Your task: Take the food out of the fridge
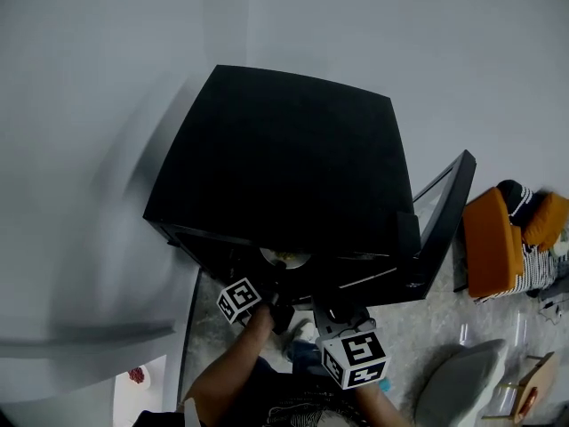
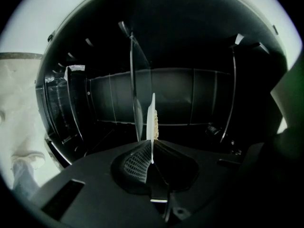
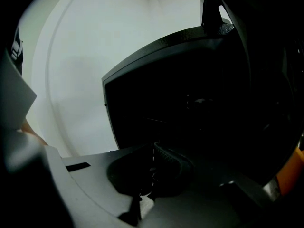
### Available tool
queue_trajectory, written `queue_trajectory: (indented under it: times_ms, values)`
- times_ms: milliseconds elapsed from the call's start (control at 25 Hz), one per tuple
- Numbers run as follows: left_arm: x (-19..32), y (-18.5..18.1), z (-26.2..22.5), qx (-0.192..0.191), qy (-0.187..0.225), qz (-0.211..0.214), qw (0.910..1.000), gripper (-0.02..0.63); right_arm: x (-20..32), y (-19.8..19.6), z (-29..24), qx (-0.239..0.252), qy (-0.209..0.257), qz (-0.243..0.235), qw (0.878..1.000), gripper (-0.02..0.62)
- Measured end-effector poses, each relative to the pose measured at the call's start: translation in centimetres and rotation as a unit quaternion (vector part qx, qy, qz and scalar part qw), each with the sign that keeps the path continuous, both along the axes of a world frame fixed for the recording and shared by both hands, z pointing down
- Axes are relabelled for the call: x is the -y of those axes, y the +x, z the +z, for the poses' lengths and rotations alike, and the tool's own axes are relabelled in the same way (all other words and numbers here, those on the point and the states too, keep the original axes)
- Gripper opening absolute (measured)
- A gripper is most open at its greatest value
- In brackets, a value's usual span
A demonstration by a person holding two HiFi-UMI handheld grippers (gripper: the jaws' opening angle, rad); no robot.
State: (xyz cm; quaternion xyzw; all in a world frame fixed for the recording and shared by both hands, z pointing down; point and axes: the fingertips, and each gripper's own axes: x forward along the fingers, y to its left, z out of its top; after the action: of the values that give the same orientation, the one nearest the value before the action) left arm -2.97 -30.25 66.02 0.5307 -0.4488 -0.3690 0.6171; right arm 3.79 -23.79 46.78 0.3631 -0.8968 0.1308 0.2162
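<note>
From above, the black fridge (image 1: pixel 284 149) stands with its door (image 1: pixel 443 225) swung open to the right. A white plate (image 1: pixel 284 258) with yellowish food shows just inside the opening. My left gripper (image 1: pixel 274 278) reaches into the fridge. In the left gripper view its jaws (image 2: pixel 152 151) are shut on the rim of the plate (image 2: pixel 152 115), seen edge-on, with the food (image 2: pixel 156 131) on one side. My right gripper (image 1: pixel 327 310) hangs in front of the opening, below the door. Its jaws (image 3: pixel 153 163) are shut with nothing in them and point at the dark fridge (image 3: pixel 190 103).
A glass shelf (image 2: pixel 137 80) runs through the fridge interior beside the plate. An orange seat (image 1: pixel 493 243) with striped cloth and a grey chair (image 1: pixel 462 381) stand on the floor to the right. White wall lies behind and to the left of the fridge.
</note>
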Motion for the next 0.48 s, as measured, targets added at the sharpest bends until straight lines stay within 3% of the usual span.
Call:
queue_trajectory:
  times_ms: [480]
  values:
    - [-3.7, -0.3, -3.3, -0.002, 0.034, 0.033, 0.9989, 0.020, -2.7, 0.0, -0.6, 0.021, 0.002, 0.052, 0.998, 0.021]
